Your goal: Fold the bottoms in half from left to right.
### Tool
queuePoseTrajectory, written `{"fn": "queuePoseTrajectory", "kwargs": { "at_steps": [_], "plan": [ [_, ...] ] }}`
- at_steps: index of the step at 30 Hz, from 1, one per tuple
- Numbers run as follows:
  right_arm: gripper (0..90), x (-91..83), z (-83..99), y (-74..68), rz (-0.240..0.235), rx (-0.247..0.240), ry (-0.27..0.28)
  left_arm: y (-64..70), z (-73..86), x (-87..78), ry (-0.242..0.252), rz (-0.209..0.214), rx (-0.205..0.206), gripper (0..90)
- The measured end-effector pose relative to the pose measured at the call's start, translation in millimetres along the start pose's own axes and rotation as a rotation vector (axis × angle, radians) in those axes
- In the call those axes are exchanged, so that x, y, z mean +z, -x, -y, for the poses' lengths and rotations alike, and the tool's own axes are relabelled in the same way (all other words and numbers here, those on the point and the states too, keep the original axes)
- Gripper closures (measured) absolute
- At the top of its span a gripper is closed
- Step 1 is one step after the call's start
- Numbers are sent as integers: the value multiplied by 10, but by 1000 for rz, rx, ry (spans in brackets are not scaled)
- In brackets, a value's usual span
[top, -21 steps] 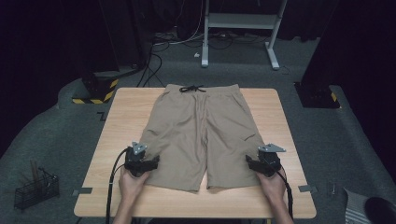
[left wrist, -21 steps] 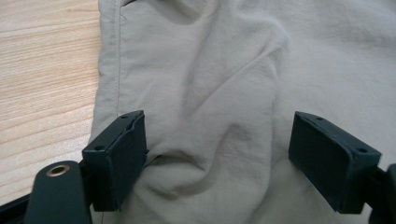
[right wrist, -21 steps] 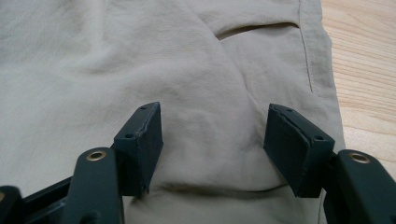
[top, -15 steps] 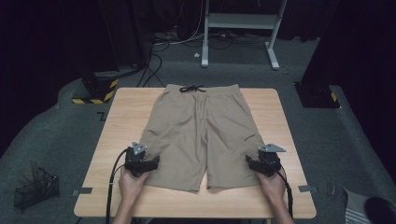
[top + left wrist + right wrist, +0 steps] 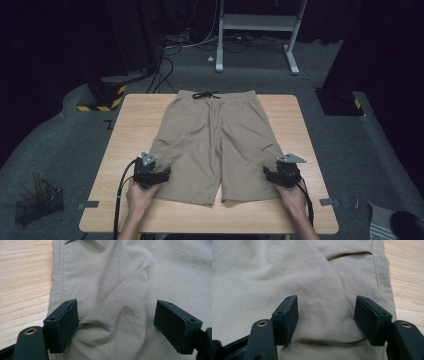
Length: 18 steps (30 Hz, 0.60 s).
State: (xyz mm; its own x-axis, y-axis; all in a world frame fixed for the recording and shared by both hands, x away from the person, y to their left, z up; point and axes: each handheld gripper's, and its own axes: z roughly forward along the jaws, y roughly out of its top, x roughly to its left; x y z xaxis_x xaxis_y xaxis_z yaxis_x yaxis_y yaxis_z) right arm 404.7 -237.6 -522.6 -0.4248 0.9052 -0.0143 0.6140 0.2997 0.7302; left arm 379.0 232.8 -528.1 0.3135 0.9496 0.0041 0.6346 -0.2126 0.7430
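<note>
No real change across the last fraction of a second — both hands sit at the same spots on the near hem as before, shorts unmoved. Reads as a pause right before the grab, not mid-lift.

Near edge, 7 o'clock: left black two-jaw gripper (image 5: 161, 174) on the outer edge of the left leg, jaws spread wide. In the left gripper view (image 5: 116, 323) the fabric bunches up in a soft ridge between the pads, side seam just inside the left pad; nothing pinched yet.

Near edge, 5 o'clock: right black two-jaw gripper (image 5: 269, 174) mirrors it on the right leg, jaws also spread. Right gripper view (image 5: 325, 318) has the hem fold bulging between the pads, pocket slit beyond at 12 o'clock.

Centre: beige cotton drawstring shorts (image 5: 215, 135) lie flat on the light wooden table (image 5: 130, 125), waistband and black cord at the far edge, 12 o'clock.

My read — closing both jaws on the hem corners comes next, likely for a fold toward the waistband.
</note>
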Motion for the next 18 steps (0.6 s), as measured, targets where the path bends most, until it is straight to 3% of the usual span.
{"fn": "queuePoseTrajectory", "kwargs": {
  "at_steps": [10,15,18],
  "plan": [
    [373,-3,-18,-5,6,6,-2,26,-38,-10,-28,-12,17,194],
    [387,-86,-79,-32,-28,36,33,18,-71,-82,-20,31,-21,199],
    [399,-104,-151,-67,-32,13,51,31,-113,-120,-16,37,7,203]
  ]
}}
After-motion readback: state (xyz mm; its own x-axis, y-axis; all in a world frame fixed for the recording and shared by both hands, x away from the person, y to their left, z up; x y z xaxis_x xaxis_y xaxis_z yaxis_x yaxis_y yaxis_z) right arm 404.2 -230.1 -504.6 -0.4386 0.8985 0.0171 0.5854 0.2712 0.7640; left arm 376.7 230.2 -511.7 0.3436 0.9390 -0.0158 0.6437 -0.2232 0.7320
